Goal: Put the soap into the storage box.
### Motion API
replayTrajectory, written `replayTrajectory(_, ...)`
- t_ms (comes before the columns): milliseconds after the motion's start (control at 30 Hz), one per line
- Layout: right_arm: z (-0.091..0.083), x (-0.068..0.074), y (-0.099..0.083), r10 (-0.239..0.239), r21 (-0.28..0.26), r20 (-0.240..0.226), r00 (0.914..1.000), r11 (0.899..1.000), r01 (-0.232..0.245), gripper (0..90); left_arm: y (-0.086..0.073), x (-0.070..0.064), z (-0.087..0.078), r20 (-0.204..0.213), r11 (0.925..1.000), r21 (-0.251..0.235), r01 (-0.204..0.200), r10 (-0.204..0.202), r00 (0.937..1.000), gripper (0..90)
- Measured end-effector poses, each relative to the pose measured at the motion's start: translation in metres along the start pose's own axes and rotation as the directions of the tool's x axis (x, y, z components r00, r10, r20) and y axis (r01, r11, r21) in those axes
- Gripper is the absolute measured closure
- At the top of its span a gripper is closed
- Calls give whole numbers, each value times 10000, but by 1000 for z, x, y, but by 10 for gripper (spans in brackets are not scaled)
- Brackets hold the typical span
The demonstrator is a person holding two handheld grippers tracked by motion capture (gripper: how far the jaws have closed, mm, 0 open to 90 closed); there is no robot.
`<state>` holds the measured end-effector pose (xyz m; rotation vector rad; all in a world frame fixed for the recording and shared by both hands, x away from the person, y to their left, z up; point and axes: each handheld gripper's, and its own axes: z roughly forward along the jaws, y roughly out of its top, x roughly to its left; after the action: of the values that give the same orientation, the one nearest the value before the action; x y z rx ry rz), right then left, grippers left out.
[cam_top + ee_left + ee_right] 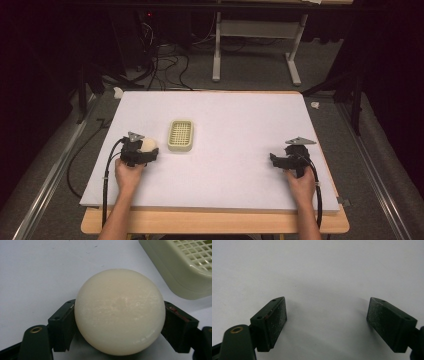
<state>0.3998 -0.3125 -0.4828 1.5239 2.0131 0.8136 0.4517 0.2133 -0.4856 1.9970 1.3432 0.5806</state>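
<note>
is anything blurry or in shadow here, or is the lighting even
High view: the white table is evenly lit, its surroundings dark. Left gripper view: the round soap in the left tongs is sharp, the basket slightly soft. Right gripper view: the open right tongs cast soft shadows.

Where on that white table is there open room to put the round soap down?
Most of the white table is bare: the wide stretch between the slotted dish and the right gripper, and the whole far half. It is crowded only at the left, where the left gripper holding the soap sits beside the dish.
</note>
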Motion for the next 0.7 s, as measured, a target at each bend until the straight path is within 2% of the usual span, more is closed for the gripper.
replayTrajectory(167, 0, 0, 0, 5, -1, 3, 10000, 10000, -5, 167, 0, -1, 0, -114, 10000, 7, 47, -46, 9999, 232)
replayTrajectory(700, 0, 0, 0, 6, -1, 3, 10000, 10000, -6, 167, 1, -3, -7, 239, 10000, -58, 23, -21, 9997, 233)
